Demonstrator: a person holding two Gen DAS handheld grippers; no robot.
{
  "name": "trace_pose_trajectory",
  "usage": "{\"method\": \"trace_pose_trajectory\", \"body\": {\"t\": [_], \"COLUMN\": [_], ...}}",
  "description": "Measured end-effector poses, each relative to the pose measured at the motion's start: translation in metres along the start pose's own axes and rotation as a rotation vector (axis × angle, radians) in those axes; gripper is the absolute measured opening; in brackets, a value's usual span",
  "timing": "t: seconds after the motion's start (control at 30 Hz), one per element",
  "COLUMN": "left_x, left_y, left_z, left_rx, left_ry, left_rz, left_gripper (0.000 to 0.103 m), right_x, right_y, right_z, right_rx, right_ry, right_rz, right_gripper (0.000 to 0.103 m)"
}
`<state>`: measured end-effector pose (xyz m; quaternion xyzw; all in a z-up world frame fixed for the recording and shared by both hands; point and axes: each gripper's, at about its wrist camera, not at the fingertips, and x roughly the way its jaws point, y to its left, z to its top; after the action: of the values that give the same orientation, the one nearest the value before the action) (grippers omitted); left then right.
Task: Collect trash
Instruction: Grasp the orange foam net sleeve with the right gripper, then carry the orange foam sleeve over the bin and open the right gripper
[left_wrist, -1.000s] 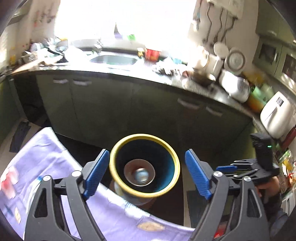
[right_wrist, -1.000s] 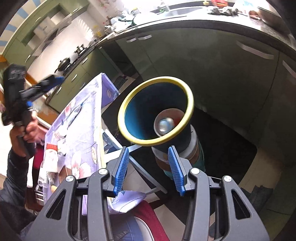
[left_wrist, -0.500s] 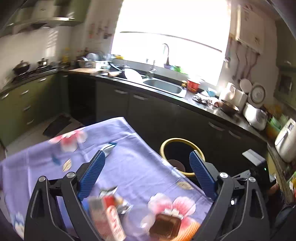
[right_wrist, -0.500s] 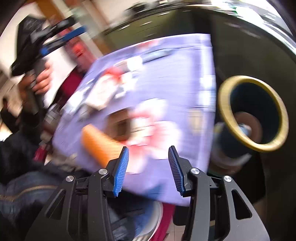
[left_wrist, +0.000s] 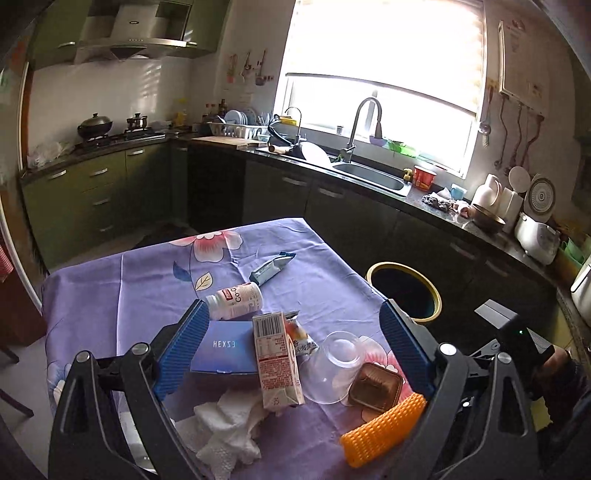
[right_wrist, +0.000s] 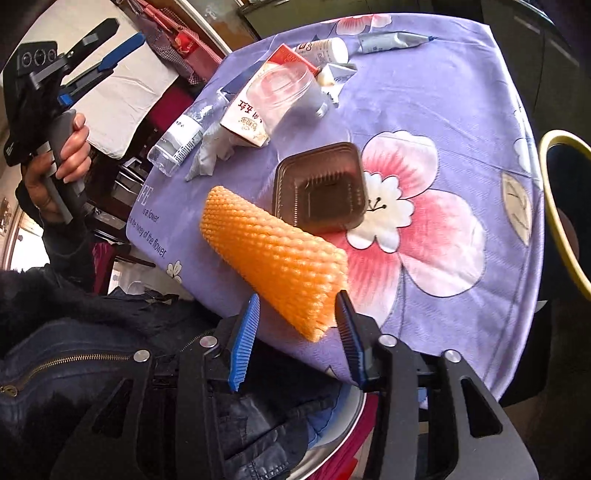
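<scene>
Trash lies on a purple flowered tablecloth (left_wrist: 140, 280). My right gripper (right_wrist: 297, 317) sits at the table's near edge, its jaws closing around the end of an orange foam net (right_wrist: 273, 251) without squeezing it. My left gripper (left_wrist: 295, 343) hovers wide open over a blue box (left_wrist: 225, 349), a milk carton (left_wrist: 277, 358), a clear cup (left_wrist: 332, 365) and a brown plastic tray (left_wrist: 375, 386), holding nothing. The orange foam net (left_wrist: 384, 428) lies by its right finger. A yellow-rimmed bin (left_wrist: 436, 295) stands past the table's right side.
A white bottle (left_wrist: 236, 295), a grey-blue wrapper (left_wrist: 271, 267) and crumpled tissue (left_wrist: 225, 424) also lie on the cloth. A clear bottle (right_wrist: 177, 140) rests near the table's left edge. Dark kitchen cabinets and a sink counter (left_wrist: 369, 177) run behind the table. A person's dark jacket (right_wrist: 74, 354) is close below.
Both views swung from the bin's mouth back to the table. The right gripper came down at the orange foam net and its jaws narrowed. The left jaws widened slightly.
</scene>
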<state>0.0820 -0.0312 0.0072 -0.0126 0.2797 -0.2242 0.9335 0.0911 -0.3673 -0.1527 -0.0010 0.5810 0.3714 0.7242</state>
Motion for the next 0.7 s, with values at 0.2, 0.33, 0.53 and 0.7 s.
{"method": "trace_pose_trajectory", "body": {"t": [0.2, 0.33, 0.53, 0.7], "left_x": [0.0, 0.001, 0.002, 0.0], "left_y": [-0.004, -0.008, -0.012, -0.017], "left_z": [-0.002, -0.003, -0.002, -0.001], "left_rx": [0.026, 0.044, 0.072, 0.092], "left_ry": [0.005, 0.007, 0.001, -0.004], "left_rz": [0.007, 0.009, 0.021, 0.016], "left_gripper": [0.089, 0.089, 0.089, 0.089], "right_x": [-0.003, -0.013, -0.044, -0.07], "right_y": [0.007, 0.015, 0.016, 0.015], "right_z": [0.001, 0.001, 0.0, -0.002], "right_rx": [0.004, -0.011, -0.014, -0.008], "right_ry": [-0.023, -0.053, -0.126, -0.188], "right_rz": [0.029, 0.002, -0.08, -0.181], "right_gripper": [0.007, 0.007, 0.007, 0.007]}}
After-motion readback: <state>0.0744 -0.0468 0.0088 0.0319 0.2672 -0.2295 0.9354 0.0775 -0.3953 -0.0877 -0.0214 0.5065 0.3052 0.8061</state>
